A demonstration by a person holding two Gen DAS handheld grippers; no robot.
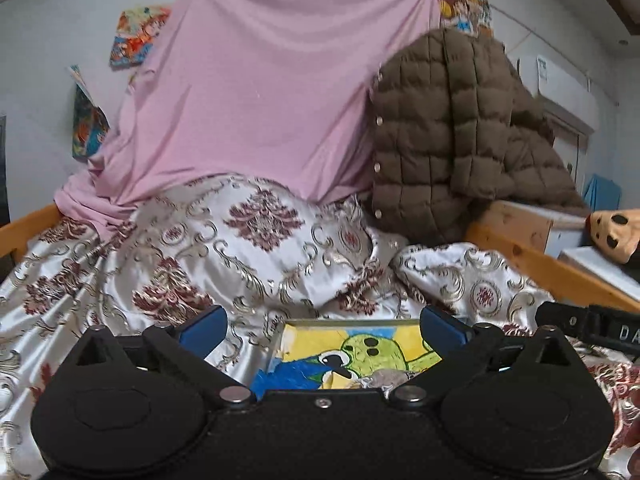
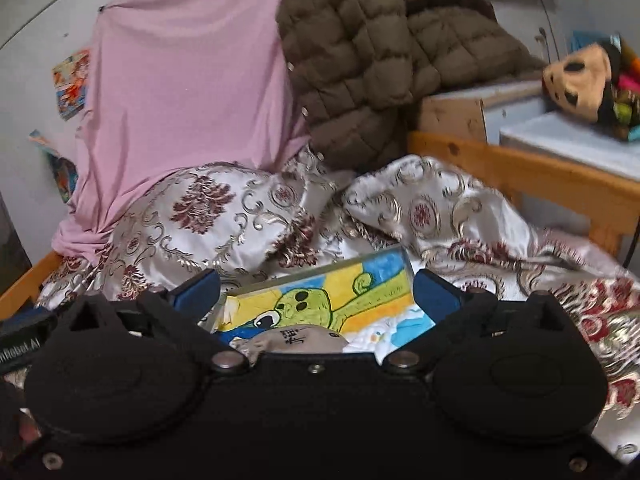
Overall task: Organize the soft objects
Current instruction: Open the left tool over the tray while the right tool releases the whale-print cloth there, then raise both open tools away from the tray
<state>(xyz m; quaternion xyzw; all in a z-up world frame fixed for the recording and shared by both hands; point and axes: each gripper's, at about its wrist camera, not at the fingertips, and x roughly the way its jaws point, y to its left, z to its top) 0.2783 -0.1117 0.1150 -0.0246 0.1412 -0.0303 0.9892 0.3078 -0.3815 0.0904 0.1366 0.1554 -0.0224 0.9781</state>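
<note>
A box with a yellow, green and blue cartoon print point(image 1: 352, 354) lies on the patterned white-and-maroon bedspread point(image 1: 256, 248). A small grey-beige soft item point(image 2: 296, 340) with dark characters lies in the box point(image 2: 320, 300), and shows in the left wrist view point(image 1: 386, 378). My left gripper point(image 1: 322, 330) is open, with its blue fingers on either side of the box. My right gripper point(image 2: 316, 294) is open too, over the same box. A tan spotted plush toy point(image 2: 576, 80) lies on a surface at the right; it also shows in the left wrist view point(image 1: 614, 232).
A pink sheet point(image 1: 256, 88) hangs at the head of the bed. A brown quilted jacket point(image 1: 452, 136) is draped at the right. The wooden bed rail point(image 2: 520, 172) runs along the right side, with white cabinets point(image 2: 568, 140) behind. The other gripper's body point(image 1: 588, 326) shows at right.
</note>
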